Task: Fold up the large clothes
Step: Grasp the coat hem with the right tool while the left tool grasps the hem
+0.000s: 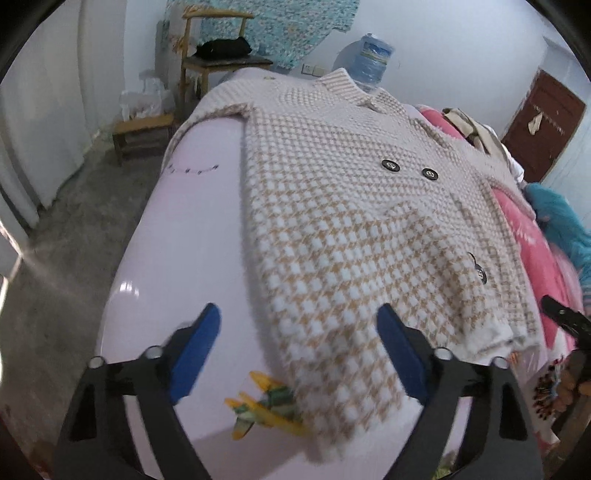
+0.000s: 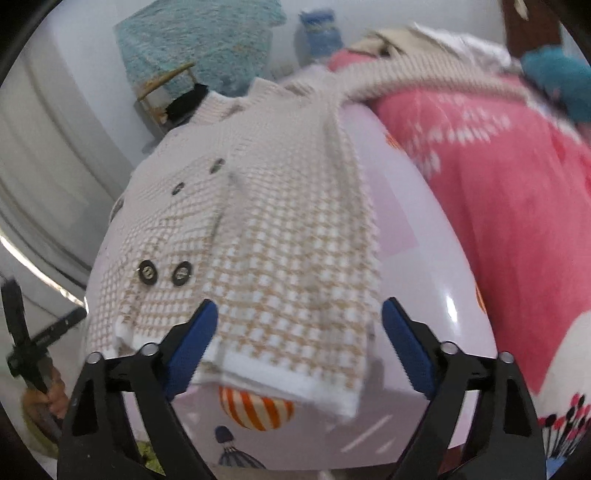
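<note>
Houndstooth coat [image 1: 351, 206] lies spread flat on a pale pink table [image 1: 192, 206]; left gripper [image 1: 299, 347] and right gripper [image 2: 299, 339] hover wide apart over its hem, holding nothing.

The wooden chair [image 1: 218, 55] stands against the pale wall [image 1: 443, 44], a black bundle [image 1: 223, 47] on its seat. Behind the chair hangs a turquoise patterned cloth [image 1: 273, 26]. Right of the chair stands a blue water jug [image 1: 371, 59]. Below the chair, a low wooden stool [image 1: 142, 134] sits on the grey concrete floor [image 1: 74, 251]. Far right of the chair is a brown door [image 1: 546, 129].
</note>
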{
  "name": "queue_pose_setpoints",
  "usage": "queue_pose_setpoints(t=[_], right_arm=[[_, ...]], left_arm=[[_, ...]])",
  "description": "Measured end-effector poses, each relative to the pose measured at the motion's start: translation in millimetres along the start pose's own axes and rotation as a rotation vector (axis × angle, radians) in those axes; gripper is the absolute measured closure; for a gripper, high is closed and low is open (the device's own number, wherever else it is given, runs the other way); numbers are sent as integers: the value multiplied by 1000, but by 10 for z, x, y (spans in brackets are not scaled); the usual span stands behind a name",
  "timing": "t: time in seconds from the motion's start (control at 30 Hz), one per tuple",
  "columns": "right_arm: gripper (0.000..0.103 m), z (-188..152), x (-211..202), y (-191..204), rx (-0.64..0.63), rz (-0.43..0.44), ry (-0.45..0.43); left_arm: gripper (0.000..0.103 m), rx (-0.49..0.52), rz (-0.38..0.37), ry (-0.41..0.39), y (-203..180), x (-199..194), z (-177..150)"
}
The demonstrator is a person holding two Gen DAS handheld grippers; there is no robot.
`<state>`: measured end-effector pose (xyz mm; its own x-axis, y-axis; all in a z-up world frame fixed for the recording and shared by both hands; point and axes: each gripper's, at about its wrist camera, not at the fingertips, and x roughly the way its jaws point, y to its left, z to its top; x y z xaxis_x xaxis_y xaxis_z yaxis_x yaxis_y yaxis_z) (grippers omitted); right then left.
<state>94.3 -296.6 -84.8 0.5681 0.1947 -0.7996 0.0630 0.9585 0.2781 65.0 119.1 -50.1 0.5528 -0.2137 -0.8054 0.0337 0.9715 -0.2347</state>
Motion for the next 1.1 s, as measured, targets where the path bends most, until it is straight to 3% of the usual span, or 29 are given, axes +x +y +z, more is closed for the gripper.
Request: queue_pose_setpoints(t=[0.17,0.3,0.53,0.67,0.77,0.83,0.9,0.93,1.03,1.1], right_arm=[[47,-1,178,-256,136,67,84],[60,-64,143,-331,174,75,97],[82,-50,264,-546,284,176,133],[85,-19,446,-545,327,281,149],[85,-10,429,-504,315,272,142],[85,-24,415,-478,304,265,134],[89,-24,390,-449,290,246,130],[94,11,341,-404,261,216,122],[96,169,-29,-173,150,161,9],[97,263,-290,-86,115,175,-57]], left_arm=[[49,-76,-39,71,179,67,-59],[56,-75,-57,81,204,54,-66],[56,-128,-131,91,232,149,3],[56,-143,-195,101,132,218,28],[59,-117,-154,87,19,209,-6],[68,-98,-114,72,-38,198,-41],[88,-75,-87,61,-78,205,-56],[93,-59,-85,59,-107,191,-45],[96,79,-6,-31,-252,-104,42],[97,126,5,-95,-272,-361,113]])
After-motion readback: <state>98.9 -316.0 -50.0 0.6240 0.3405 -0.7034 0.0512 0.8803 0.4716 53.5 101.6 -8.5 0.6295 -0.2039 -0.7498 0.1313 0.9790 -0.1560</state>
